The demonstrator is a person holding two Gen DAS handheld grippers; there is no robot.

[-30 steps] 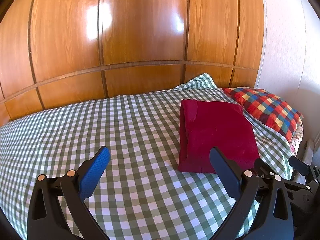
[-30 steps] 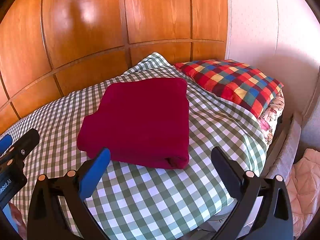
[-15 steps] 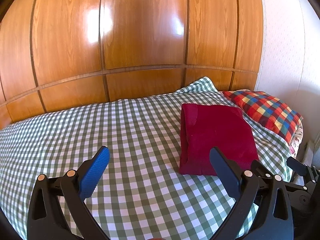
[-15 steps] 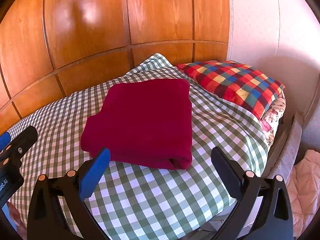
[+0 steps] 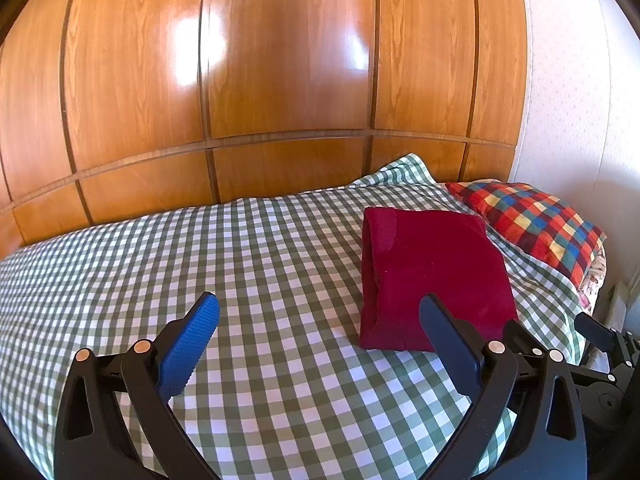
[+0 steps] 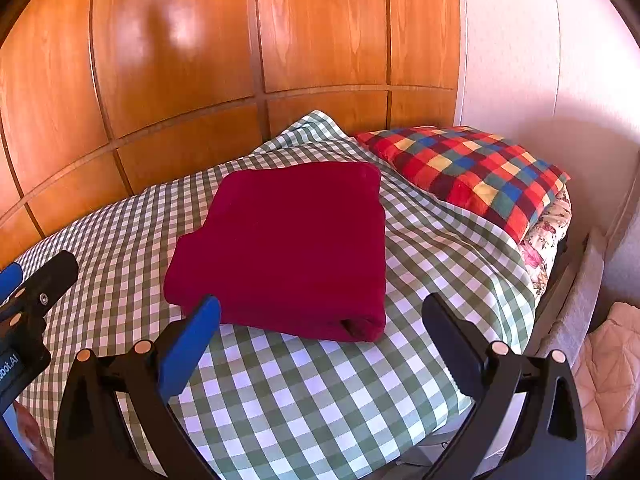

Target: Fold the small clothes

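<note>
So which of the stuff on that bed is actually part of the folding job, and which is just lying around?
Part of the job:
- dark red garment, already folded, lying on the bed
- left gripper, jaws open, empty
- right gripper, jaws open, empty

Just there:
- green checked bedspread
- multicoloured checked pillow
- wooden panelling
- pale quilted fabric on the floor beside the bed

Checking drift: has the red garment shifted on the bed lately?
No. The red garment keeps its spot beside the plaid pillow; only the camera moved.

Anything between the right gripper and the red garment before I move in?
Nothing: in the right wrist view only bare checked sheet lies between the open right gripper and the folded red garment.
</note>
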